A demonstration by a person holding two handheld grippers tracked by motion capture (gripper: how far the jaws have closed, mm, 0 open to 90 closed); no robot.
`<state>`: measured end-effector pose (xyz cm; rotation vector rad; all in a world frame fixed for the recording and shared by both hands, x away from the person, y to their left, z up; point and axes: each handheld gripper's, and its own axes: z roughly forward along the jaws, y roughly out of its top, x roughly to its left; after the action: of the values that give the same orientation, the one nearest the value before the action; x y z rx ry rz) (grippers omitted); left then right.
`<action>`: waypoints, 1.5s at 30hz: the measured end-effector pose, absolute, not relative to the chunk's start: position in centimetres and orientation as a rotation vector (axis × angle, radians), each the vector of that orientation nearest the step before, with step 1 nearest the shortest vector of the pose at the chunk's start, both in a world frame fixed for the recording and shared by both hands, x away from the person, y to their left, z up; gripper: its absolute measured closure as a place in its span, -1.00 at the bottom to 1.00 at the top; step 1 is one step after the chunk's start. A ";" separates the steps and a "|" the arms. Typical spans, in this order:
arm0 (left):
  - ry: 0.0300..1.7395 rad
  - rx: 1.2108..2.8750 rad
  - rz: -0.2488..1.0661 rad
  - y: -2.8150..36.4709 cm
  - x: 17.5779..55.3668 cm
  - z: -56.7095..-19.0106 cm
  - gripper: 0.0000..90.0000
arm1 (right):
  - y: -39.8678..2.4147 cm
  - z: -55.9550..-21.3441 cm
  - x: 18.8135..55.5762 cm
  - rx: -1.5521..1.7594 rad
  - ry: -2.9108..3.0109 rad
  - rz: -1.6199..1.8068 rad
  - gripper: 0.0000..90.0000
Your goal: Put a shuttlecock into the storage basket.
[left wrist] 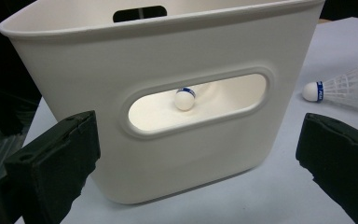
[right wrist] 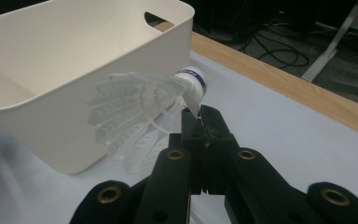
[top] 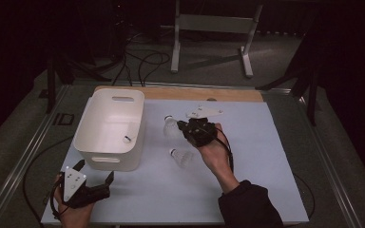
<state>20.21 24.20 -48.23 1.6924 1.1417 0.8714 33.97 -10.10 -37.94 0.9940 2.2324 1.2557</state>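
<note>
At the near edge of the pale blue table (top: 266,156), the left gripper (top: 95,178) rests low in the person's left hand (top: 73,216), its two black jaws spread wide apart with nothing between them; in the left gripper view they frame the near wall of a white plastic bin (left wrist: 168,154). Through the oval handle slot in that wall the cork tip of a shuttlecock inside the bin (left wrist: 185,98) shows, white with a blue band. A little farther in, a second shuttlecock (top: 181,156) lies on its side on the table, just right of the bin and just beside the person's right hand (top: 214,152). Beyond it the right gripper (top: 183,127) is held above the table near the bin's right wall, its jaws pressed together on the feather skirt of a third shuttlecock (right wrist: 142,109); the right gripper view shows the feathers pinched close behind the cork, the cork pointing up and away. Farthest off, the table's wooden back edge (top: 180,92) runs behind the bin, with dark cables (top: 142,61) and a white metal frame (top: 214,28) on the floor beyond.
</note>
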 end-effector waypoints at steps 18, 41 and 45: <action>1.141 1.692 0.871 24.2 20.2 -48.2 -1.00 | -9.2 -37.2 33.7 0.961 2.239 1.274 1.00; 1.141 1.693 0.870 24.2 20.2 -48.2 -1.00 | -8.4 -36.6 33.5 0.942 2.241 1.290 1.00; 1.141 1.692 0.870 24.2 20.2 -48.2 -1.00 | -8.3 -36.4 33.4 0.934 2.239 1.292 1.00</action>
<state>20.23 24.20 -48.23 1.6925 1.1407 0.8702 33.45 -8.25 -36.45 0.9338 2.2392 1.2921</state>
